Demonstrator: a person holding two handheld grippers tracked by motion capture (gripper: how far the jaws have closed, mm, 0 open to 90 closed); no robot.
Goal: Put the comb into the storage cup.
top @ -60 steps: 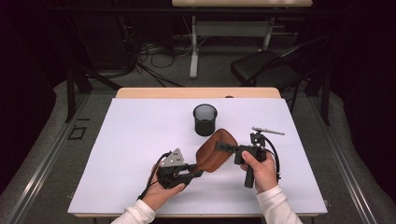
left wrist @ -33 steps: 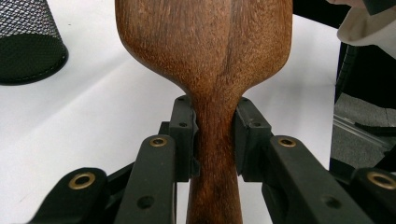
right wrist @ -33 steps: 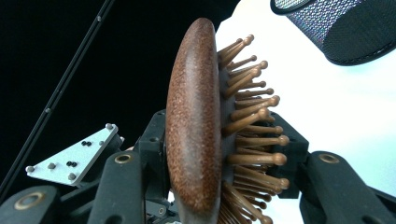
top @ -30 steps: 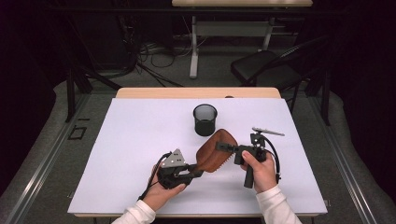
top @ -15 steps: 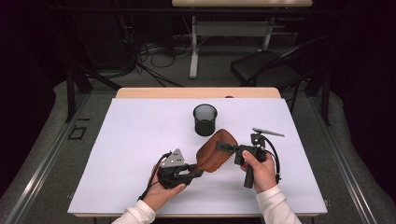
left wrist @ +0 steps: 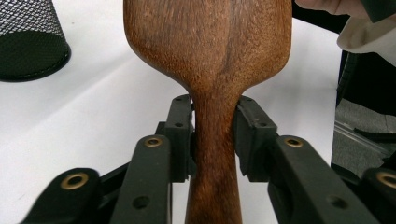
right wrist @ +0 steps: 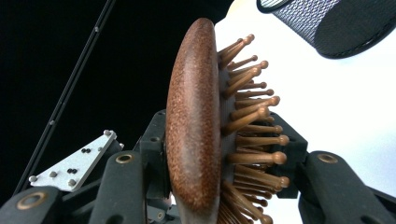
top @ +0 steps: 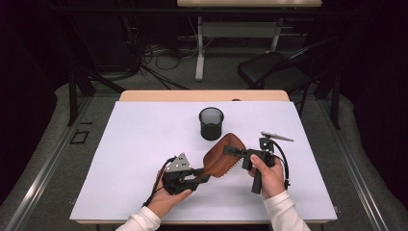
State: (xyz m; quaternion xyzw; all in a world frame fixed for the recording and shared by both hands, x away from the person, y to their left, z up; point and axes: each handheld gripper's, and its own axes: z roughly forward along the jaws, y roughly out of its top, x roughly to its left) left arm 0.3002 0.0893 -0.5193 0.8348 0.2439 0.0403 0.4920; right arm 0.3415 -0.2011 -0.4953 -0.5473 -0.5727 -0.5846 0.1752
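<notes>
High view. A wooden hairbrush (top: 222,156) is held off the white table (top: 144,144) between two grippers, near the table's front edge and a little right of centre. The left gripper (top: 198,177) reaches it from the lower left, at the handle; the right gripper (top: 233,150) reaches it from the right, at the wide head. A black mesh cup (top: 211,123) stands just behind the brush, apart from it. Bare tabletop lies open to the left and at the far corners; beyond the far edge stand a chair (top: 279,72) and a table leg (top: 198,48). Against the earlier pictures, brush, cup and both hands sit in the same places; the left gripper's jaws have just been opening slightly, with the handle between them.

Left gripper view. The brush handle (left wrist: 215,154) runs upright between the two black jaws. The left pad lies against the wood; at the right pad a narrow gap seems to show, so a firm grip cannot be told. Above the jaws the handle widens into the smooth brown back of the head, with a dark grain line down the middle. The mesh cup (left wrist: 32,42) stands at upper left on open white tabletop.

Right gripper view. The brush head (right wrist: 196,126) is seen edge-on, clamped between the jaws: one pad on the rounded speckled back, the other against the ball-tipped wooden bristles (right wrist: 252,135). The cup (right wrist: 322,23) lies at upper right.
</notes>
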